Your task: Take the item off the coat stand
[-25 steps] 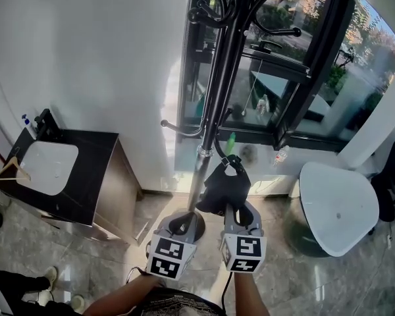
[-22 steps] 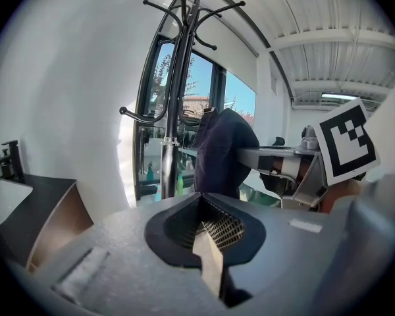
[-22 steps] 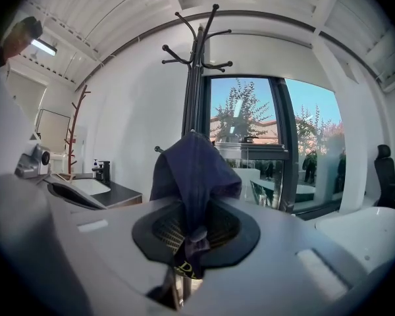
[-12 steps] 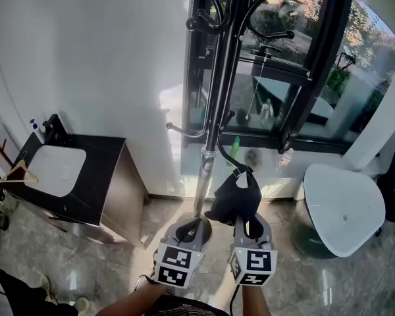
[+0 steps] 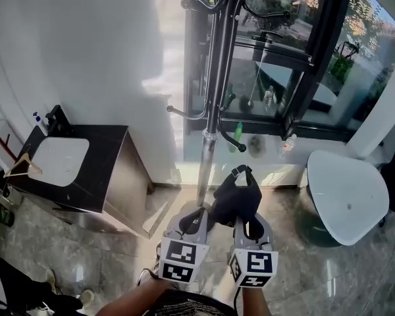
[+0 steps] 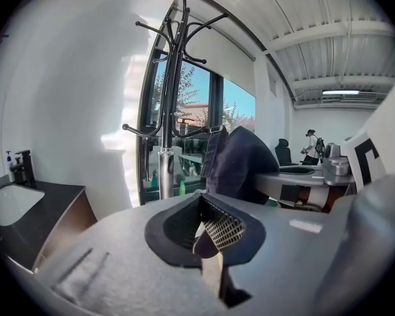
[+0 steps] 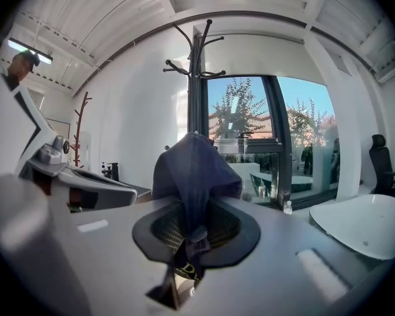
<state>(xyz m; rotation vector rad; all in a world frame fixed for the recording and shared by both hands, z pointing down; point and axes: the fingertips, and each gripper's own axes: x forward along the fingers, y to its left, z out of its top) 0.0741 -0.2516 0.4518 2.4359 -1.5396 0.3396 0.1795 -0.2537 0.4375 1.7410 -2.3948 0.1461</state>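
Beyond dark item, coat stand, window.

The glossy, marbled grey-beige stone floor carried a dark, boxy cabinet against the white wall, with a white rectangular basin set in its top. Near it stood the black metal coat stand with a chrome lower pole, its foot hidden. Well apart to the right stood a white rounded table on a dark base. A small green bottle stood by the window.

Matt dark cloth item, glossy metal coat stand, polished floor.
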